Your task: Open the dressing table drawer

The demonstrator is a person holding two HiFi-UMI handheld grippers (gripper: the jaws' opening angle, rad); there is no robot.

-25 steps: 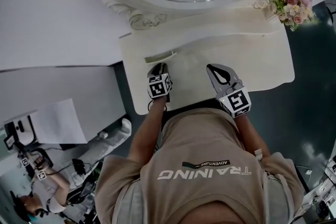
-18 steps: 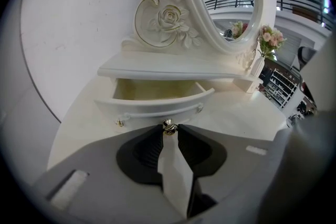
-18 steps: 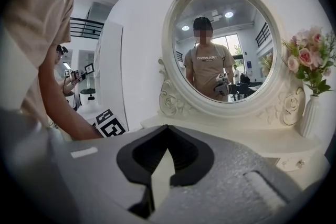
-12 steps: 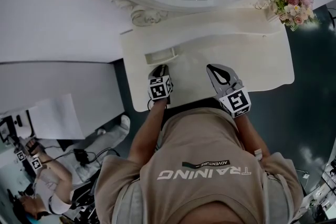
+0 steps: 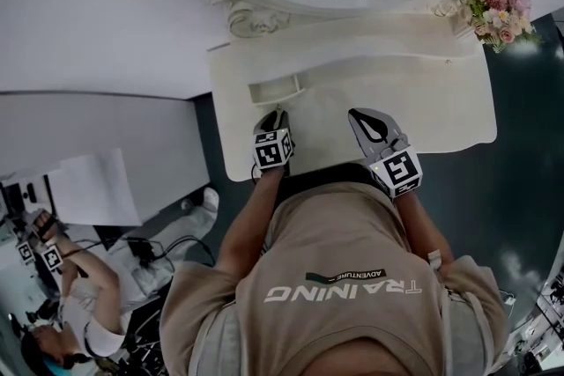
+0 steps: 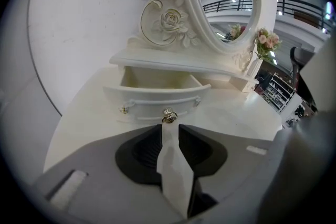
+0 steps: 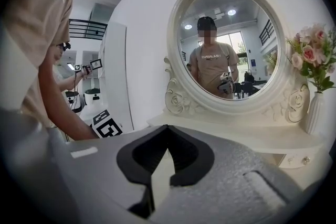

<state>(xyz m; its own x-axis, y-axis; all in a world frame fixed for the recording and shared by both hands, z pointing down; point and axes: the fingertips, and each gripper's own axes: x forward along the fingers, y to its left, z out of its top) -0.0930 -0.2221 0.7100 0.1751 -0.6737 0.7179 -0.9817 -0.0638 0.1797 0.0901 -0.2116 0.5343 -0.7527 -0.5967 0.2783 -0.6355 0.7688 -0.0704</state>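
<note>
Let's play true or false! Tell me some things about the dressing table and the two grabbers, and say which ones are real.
1. The small drawer is pulled open. True.
2. The left gripper is squeezing the drawer knob. False: its jaws have just been opening, and the knob sits just past the tips, with nothing between them.
3. Pink flowers stand beside the mirror. True.
4. The mirror is square. False: it is round.
5. The right gripper is wide open. False: its jaws are shut, with nothing in them.
</note>
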